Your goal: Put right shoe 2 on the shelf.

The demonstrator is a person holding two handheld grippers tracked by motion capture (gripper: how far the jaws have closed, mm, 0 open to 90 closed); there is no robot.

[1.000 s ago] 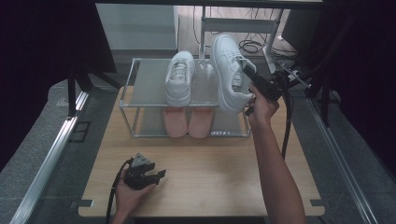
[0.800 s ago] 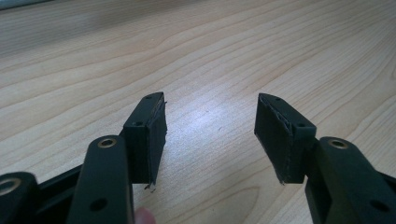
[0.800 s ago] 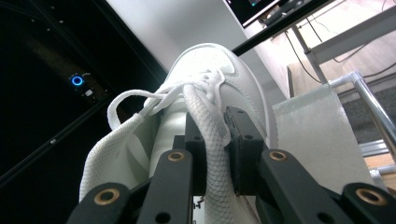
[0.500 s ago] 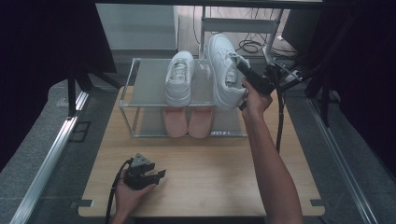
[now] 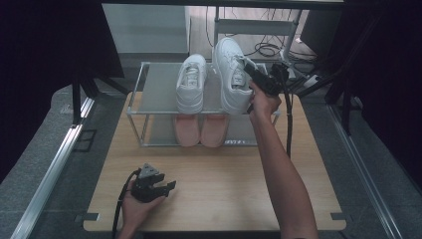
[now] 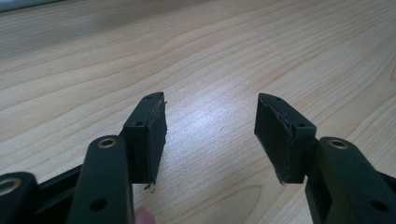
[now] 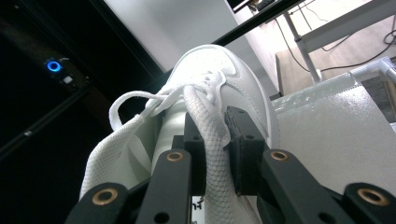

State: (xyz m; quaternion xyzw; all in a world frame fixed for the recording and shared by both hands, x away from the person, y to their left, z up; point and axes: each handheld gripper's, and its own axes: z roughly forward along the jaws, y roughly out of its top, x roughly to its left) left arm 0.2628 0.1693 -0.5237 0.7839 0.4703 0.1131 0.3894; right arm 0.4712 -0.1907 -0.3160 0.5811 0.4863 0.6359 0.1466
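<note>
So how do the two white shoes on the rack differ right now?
The left shoe sits flat on the rack's top shelf with nothing touching it; the right shoe has the right gripper clamped on the side of its collar. The right shoe reaches further toward the back of the rack than the left shoe. Both are white lace-up sneakers, toes pointing away.

A light wooden worktop [image 5: 214, 184] carries a two-tier metal-framed shoe rack [image 5: 149, 92] at its far side. On the rack's upper shelf stands a white sneaker [image 5: 191, 82]; a pair of pink shoes [image 5: 200, 130] lies on the lower shelf.
</note>
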